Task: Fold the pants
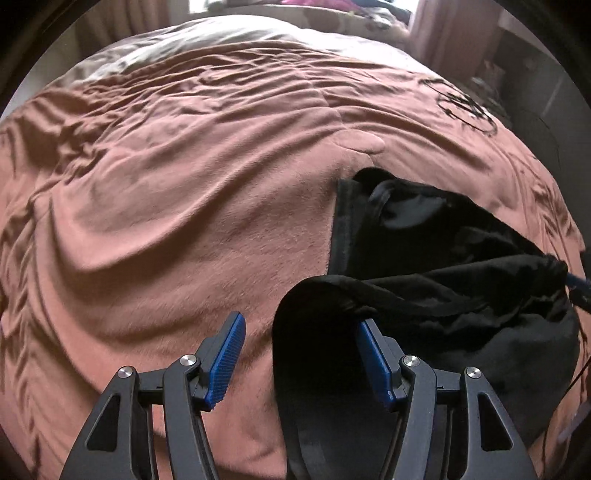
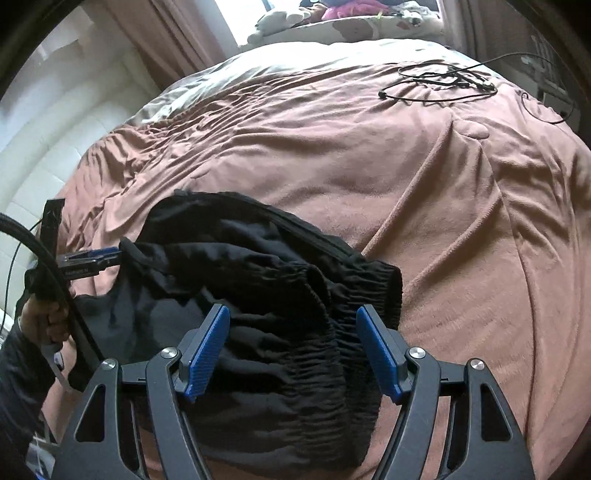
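Black pants (image 1: 443, 280) lie bunched on a pink bedspread (image 1: 184, 206). In the left wrist view my left gripper (image 1: 299, 354) has its jaws wide apart, with a fold of the black cloth draped over the right finger and between the pads. In the right wrist view the pants (image 2: 258, 280) show their gathered elastic waistband (image 2: 332, 332) between the open pads of my right gripper (image 2: 291, 347), which hovers over it. The left gripper (image 2: 96, 258) shows at the left edge of that view, at the cloth's edge, its jaws close together.
The bed is covered by the wrinkled pink spread (image 2: 406, 177). A black cable (image 2: 439, 81) lies coiled at the far right corner. A white sheet (image 2: 295, 55) and a windowsill with toys (image 2: 332, 14) lie beyond. A white padded wall (image 2: 44, 147) stands left.
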Action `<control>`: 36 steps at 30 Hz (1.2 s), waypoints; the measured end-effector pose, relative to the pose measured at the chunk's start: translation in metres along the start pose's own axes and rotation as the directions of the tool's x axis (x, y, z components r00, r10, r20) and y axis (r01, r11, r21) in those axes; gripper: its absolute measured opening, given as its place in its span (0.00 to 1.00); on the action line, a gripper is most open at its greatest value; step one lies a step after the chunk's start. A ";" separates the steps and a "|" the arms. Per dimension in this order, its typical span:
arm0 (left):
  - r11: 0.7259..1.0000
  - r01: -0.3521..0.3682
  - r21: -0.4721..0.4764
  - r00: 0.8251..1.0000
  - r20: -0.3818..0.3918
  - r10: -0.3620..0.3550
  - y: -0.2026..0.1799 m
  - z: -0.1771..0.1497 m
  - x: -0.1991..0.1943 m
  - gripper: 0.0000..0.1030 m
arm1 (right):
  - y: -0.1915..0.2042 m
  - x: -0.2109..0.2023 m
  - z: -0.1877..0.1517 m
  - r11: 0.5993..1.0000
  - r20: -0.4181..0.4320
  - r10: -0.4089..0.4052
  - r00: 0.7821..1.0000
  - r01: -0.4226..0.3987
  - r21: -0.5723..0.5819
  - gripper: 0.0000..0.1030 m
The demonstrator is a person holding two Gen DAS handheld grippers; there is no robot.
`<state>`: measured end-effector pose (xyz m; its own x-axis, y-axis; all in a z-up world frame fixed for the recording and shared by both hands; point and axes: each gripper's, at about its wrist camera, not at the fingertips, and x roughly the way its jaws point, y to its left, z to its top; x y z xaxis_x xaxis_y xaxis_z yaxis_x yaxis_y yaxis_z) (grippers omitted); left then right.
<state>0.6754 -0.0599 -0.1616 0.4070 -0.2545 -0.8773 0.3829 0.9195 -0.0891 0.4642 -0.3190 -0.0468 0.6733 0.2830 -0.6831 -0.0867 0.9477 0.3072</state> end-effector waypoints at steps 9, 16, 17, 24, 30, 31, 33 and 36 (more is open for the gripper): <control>0.991 -0.001 0.131 1.000 -0.025 0.005 -0.006 0.014 0.021 0.62 | 0.005 0.027 -0.002 0.997 -0.020 -0.004 1.000 0.003 -0.080 0.68; 0.974 0.020 0.225 0.998 -0.061 -0.006 -0.021 0.017 0.030 0.44 | 0.000 0.039 0.000 0.997 -0.025 0.006 1.000 -0.008 -0.075 0.53; 0.976 0.035 0.214 0.998 -0.060 -0.022 -0.020 0.018 0.028 0.28 | 0.000 0.040 0.000 0.997 -0.026 0.006 1.000 -0.008 -0.076 0.43; 0.971 -0.004 0.237 1.000 0.025 -0.002 -0.029 0.022 -0.008 0.06 | -0.005 0.029 0.000 0.998 0.007 0.016 1.000 -0.015 -0.062 0.23; 0.973 -0.043 0.227 0.997 0.073 0.028 -0.040 0.043 -0.033 0.06 | -0.009 0.010 0.000 0.998 0.053 0.037 0.998 -0.035 -0.043 0.18; 0.973 -0.046 0.225 0.996 0.079 0.029 -0.042 0.046 -0.034 0.06 | -0.010 0.008 0.000 0.999 0.058 0.040 0.998 -0.038 -0.036 0.17; 0.977 -0.058 0.208 0.995 0.094 0.039 -0.046 0.054 -0.035 0.06 | -0.013 0.003 -0.001 0.999 0.073 0.037 0.997 -0.035 -0.024 0.16; 0.979 -0.078 0.189 0.993 0.103 0.059 -0.050 0.062 -0.029 0.06 | -0.020 -0.001 0.000 0.999 0.090 0.046 0.995 -0.047 0.012 0.15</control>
<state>0.6958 -0.1169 -0.1026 0.5123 -0.2295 -0.8276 0.5003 0.8630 0.0703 0.4653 -0.3382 -0.0524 0.7319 0.3118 -0.6059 -0.1098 0.9315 0.3468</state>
